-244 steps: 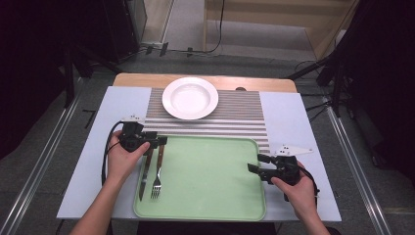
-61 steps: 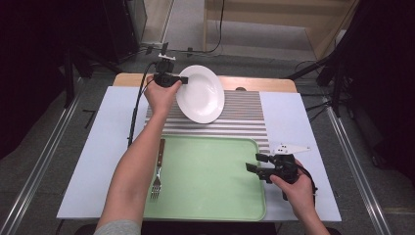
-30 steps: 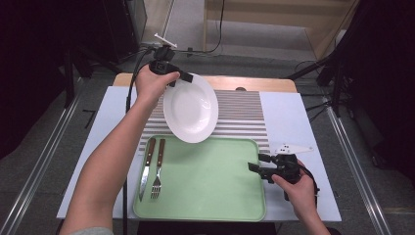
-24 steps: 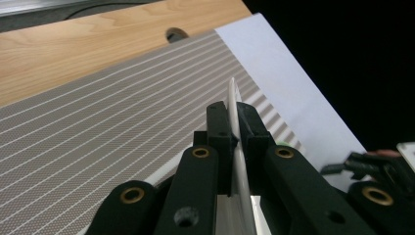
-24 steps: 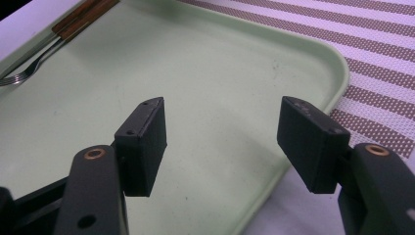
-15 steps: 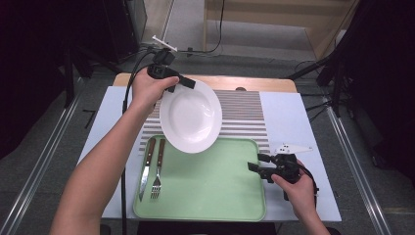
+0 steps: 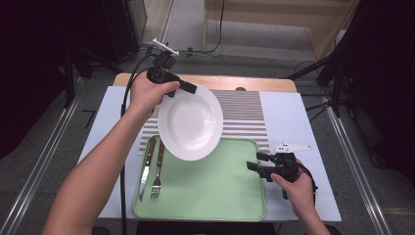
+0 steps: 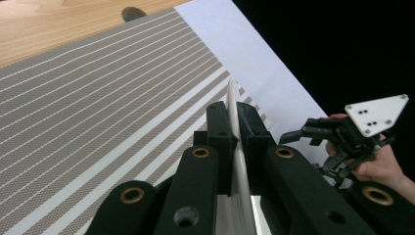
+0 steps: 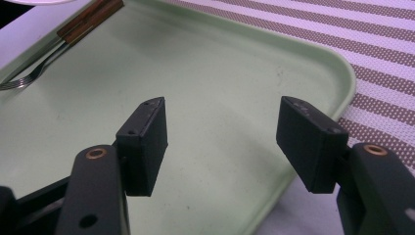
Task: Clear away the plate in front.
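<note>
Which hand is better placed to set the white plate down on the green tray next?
Left. The left gripper is shut on the rim of the white plate, which hangs tilted over the green tray's far edge. The right gripper rests open and empty at the tray's right side.

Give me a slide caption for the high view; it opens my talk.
Left tongs carry a white plate by its rim above a green tray holding knife and fork.

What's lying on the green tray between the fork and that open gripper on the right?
Nothing: in the high view the tray is bare from the fork across to the right gripper. The right gripper view shows the same stretch.
</note>
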`<move>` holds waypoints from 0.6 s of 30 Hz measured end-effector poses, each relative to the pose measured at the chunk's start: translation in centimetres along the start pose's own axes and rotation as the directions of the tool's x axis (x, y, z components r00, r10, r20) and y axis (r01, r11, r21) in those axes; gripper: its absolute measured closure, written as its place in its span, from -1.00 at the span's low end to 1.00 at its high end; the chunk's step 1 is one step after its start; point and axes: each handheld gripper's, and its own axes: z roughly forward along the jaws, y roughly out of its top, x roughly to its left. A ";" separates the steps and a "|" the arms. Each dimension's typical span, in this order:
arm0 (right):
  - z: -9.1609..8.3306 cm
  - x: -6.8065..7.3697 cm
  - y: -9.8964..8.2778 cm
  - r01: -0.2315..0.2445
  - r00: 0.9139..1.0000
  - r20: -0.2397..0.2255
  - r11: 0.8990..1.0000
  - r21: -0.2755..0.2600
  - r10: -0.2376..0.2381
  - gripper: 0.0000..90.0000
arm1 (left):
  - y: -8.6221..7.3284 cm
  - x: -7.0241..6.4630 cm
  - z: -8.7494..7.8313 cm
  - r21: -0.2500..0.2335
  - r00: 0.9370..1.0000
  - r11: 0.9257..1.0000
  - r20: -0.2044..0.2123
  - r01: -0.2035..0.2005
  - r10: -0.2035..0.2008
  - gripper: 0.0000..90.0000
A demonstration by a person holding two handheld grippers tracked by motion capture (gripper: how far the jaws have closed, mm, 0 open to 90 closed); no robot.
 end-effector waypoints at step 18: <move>0.5 -0.2 0.4 0.008 1.000 -0.018 1.000 0.002 -0.008 -0.22 | -2.2 -2.2 2.8 0.043 0.996 0.998 0.077 -0.049 0.046 0.91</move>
